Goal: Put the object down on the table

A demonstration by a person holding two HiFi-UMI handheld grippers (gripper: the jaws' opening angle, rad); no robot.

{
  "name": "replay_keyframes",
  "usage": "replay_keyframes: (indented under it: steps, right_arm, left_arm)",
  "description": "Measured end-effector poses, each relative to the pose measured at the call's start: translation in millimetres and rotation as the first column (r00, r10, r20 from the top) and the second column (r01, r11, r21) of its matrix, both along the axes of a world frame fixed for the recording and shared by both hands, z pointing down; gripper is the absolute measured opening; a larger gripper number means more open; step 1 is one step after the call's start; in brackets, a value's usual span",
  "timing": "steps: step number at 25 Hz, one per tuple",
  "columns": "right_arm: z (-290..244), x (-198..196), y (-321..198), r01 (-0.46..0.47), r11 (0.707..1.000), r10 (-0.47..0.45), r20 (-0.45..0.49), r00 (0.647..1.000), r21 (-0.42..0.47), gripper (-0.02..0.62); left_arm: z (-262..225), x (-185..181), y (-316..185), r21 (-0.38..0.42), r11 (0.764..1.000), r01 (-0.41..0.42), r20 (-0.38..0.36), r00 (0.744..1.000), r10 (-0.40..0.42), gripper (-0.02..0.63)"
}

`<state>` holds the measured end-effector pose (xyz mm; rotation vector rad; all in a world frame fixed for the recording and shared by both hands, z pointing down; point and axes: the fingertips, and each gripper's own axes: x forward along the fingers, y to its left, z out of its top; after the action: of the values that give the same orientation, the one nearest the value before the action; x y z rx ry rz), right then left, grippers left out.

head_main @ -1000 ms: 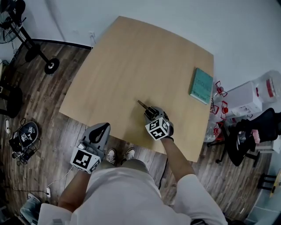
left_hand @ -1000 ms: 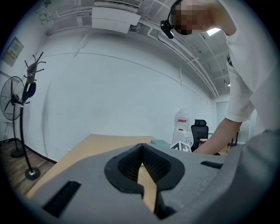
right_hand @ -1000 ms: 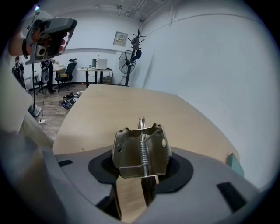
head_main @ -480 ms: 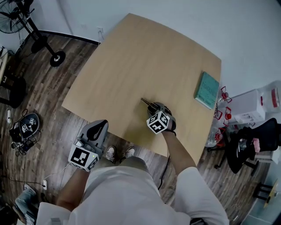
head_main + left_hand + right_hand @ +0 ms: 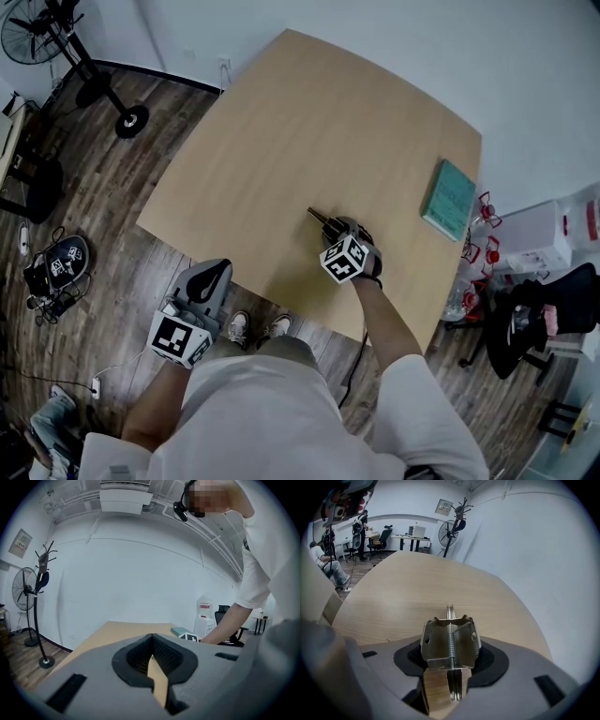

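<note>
Pale wooden table (image 5: 281, 122), near edge: my right gripper (image 5: 329, 228) pinches a metal spring clip (image 5: 450, 641), jaws just easing wider. The clip's long axis points ahead toward the far-left corner, tip low. My left gripper (image 5: 212, 274), pressed together, hangs off the near edge.

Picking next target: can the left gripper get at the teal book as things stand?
Probably not. The left gripper hangs beyond the near edge of the table, on the person's left; the teal book lies at its right edge, most of the surface between them.
</note>
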<state>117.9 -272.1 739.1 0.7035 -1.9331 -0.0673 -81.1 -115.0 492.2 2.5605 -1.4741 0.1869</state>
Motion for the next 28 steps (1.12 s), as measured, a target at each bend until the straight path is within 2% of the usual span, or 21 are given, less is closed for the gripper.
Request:
replay_keyframes:
  steps: [4, 9, 28]
  right_arm:
    - [-2.0, -0.4, 0.1, 0.009, 1.000, -0.008, 0.007, 1.000, -0.012, 0.232]
    - [-6.0, -6.7, 10.6, 0.021, 1.000, -0.021, 0.017, 1.000, -0.011, 0.232]
    - [2.8, -2.7, 48.1, 0.019, 0.999, -0.021, -0.050, 0.999, -0.049, 0.252]
  left_arm:
    - [-1.1, 8.9, -6.4, 0.007, 1.000, -0.007, -0.009, 1.000, 0.007, 0.005]
    - [-2.9, 15.1, -11.5, 0.017, 1.000, -0.020, -0.024, 1.000, 0.020, 0.005]
    - [-4.4, 15.5, -15.1, 0.028, 0.997, -0.070, -0.064, 0.995, 0.072, 0.005]
